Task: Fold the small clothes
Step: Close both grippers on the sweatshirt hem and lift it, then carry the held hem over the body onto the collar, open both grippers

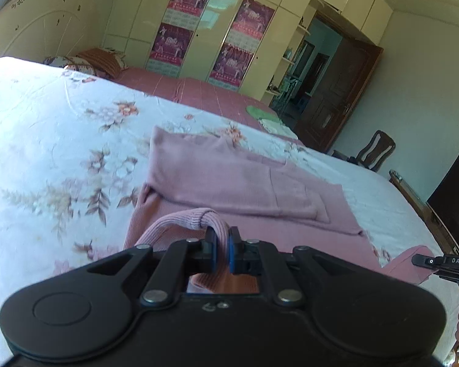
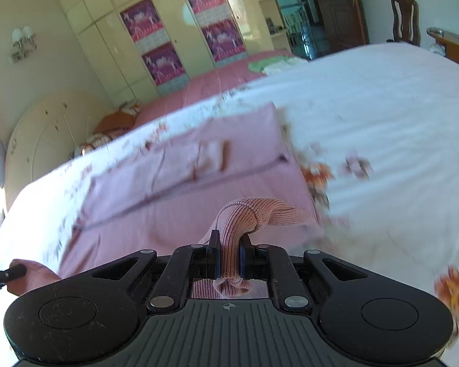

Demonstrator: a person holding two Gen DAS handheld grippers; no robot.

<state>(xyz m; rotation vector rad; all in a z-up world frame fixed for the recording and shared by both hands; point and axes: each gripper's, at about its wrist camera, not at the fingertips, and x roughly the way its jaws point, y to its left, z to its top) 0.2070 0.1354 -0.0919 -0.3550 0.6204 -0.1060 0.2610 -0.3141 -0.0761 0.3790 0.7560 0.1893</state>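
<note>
Left wrist view first: the left gripper (image 1: 220, 249) sat at six o'clock in the frame, its blue-padded jaws narrowed onto a ribbed edge of the pink garment (image 1: 229, 180), which arched up in a loop just ahead of the fingers. Beyond that, toward twelve o'clock, the garment lay partly folded on the floral bedspread (image 1: 55, 140), one panel already doubled over the rest. At about four o'clock the tip of the other tool poked in, with a bit of pink cloth by it. No basket, box or drawer for folded clothes showed here (the wardrobe (image 1: 156, 24) at twelve o'clock was shut, so its contents could not be told).

Right wrist view: the right gripper (image 2: 229, 258) was likewise drawn in tight on a bunched knit edge of the same garment, cloth filling the gap between the pads and spilling out behind them. The garment's flat part stretched toward eleven o'clock across the bedspread, smeared by motion blur. At eight o'clock the left tool's tip and a fold of pink cloth were just visible.

My read on the risk: both grips held thick, rolled bunches, not flat corners, so the knit might creep out of one pinch mid-fold, or the two held edges might land unevenly and leave the fold skewed. Dragging could also undo the panel already folded.
</note>
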